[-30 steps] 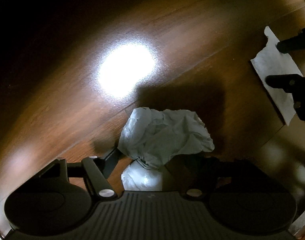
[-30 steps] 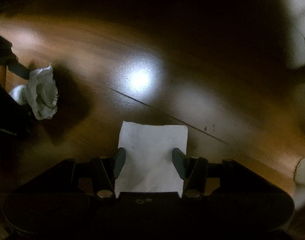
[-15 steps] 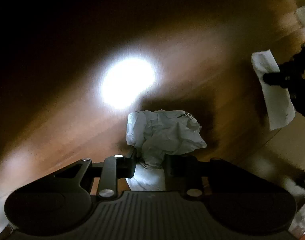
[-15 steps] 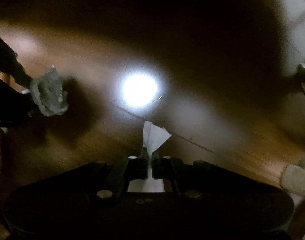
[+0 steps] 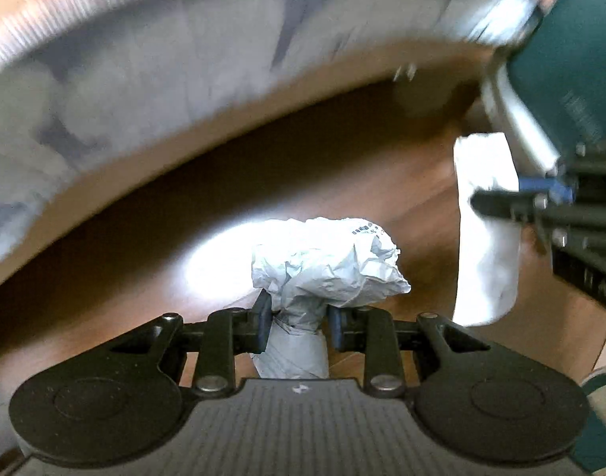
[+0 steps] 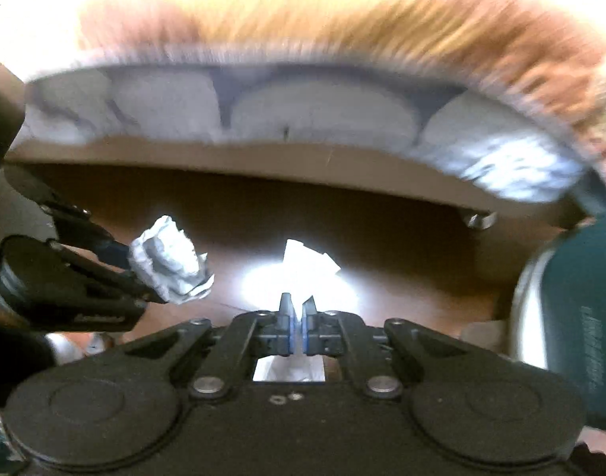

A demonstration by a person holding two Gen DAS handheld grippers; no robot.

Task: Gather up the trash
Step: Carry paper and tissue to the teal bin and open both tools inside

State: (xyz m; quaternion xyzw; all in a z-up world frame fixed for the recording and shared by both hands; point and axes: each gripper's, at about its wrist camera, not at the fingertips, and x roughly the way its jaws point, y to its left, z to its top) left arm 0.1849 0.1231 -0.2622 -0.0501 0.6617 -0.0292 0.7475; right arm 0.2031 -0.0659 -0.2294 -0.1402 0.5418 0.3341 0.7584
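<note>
the left gripper is clenched on a crumpled paper wad: its two pads press the narrow waist of the wad from either side, the puffed, creased bulk bulges out past the fingertips, and a twisted tail runs back between the fingers toward the camera. the wad hangs clear of the brown wooden floor, over a bright glare patch. those jaws have just been closing, with the wad between them.

the right gripper is pinched nearly flat on a thin white paper sheet; the blue-edged pads meet on the sheet's middle, a folded corner sticks up beyond the tips and the rest shows behind them near the camera. these jaws too have just closed on it. from the left wrist view the same sheet hangs long and limp at the right.

beyond both, a pale grey padded edge, perhaps a sofa or a mattress, is too smeared to name. a dark teal bin with a light rim stands at the right.
</note>
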